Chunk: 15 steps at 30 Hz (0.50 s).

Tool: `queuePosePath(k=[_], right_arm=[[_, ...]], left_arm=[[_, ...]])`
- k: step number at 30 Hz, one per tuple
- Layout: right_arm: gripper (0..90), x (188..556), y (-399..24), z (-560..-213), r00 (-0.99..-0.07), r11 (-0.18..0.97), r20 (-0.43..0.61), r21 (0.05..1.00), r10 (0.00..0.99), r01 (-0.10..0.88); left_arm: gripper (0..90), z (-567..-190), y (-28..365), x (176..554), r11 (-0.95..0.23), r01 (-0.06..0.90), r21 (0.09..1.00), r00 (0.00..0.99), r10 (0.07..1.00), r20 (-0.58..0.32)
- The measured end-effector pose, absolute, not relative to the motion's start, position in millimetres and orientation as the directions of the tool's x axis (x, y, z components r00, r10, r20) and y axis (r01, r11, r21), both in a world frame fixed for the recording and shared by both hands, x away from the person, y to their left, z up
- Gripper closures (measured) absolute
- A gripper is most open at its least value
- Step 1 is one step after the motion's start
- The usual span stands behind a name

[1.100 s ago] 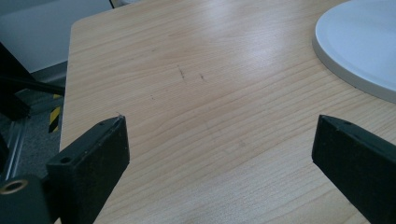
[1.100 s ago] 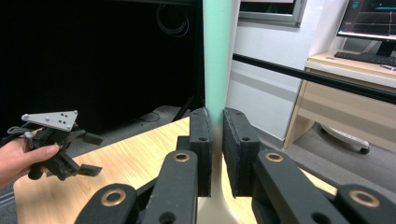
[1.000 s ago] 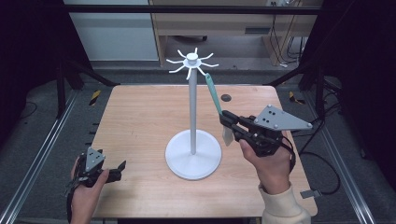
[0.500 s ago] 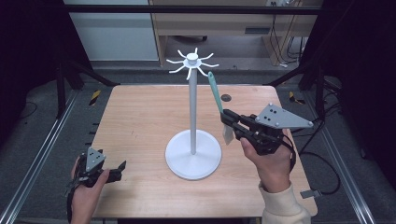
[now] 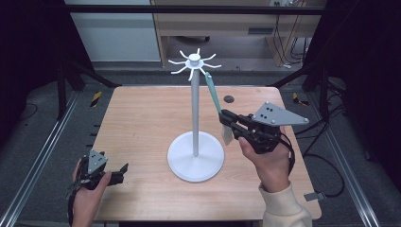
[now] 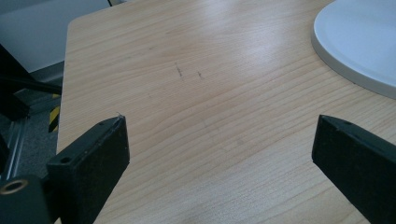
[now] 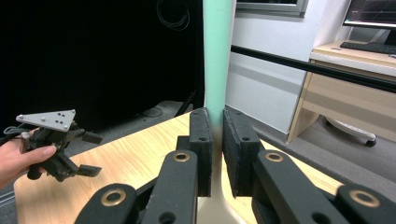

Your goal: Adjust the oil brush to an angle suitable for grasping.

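A white stand with a round base and a crown of hooks rises from the middle of the wooden table. My right gripper is shut on a utensil with a teal handle. The utensil stands nearly upright, its top just under a hook and its pale lower end hanging below the jaws. In the right gripper view the pads press on the handle. My left gripper rests low at the table's front left, open and empty. The left gripper view shows its jaws wide apart over bare wood, near the stand's base.
A small dark spot marks the table behind the stand. Metal rails run along the floor on both sides, and a desk stands beyond the far edge. The left gripper also shows far off in the right gripper view.
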State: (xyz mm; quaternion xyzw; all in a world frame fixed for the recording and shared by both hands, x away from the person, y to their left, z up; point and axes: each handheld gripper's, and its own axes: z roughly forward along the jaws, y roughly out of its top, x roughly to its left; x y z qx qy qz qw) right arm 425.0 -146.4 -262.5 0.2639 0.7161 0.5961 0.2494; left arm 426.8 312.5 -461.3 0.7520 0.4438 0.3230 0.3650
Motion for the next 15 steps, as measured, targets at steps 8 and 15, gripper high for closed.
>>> queuePosePath(k=[8, 15], right_arm=[[82.4, 434, -141, -263, -0.737, 0.151, -0.037, 0.984, 0.674, 0.089], [82.3, 438, -138, -265, -0.738, 0.147, -0.032, 0.985, 0.674, 0.091]], left_arm=[[3.7, -462, 313, 427, -0.341, 0.432, 0.835, 0.397, 0.903, 0.163], [3.7, -462, 312, 427, -0.344, 0.434, 0.833, 0.400, 0.902, 0.164]])
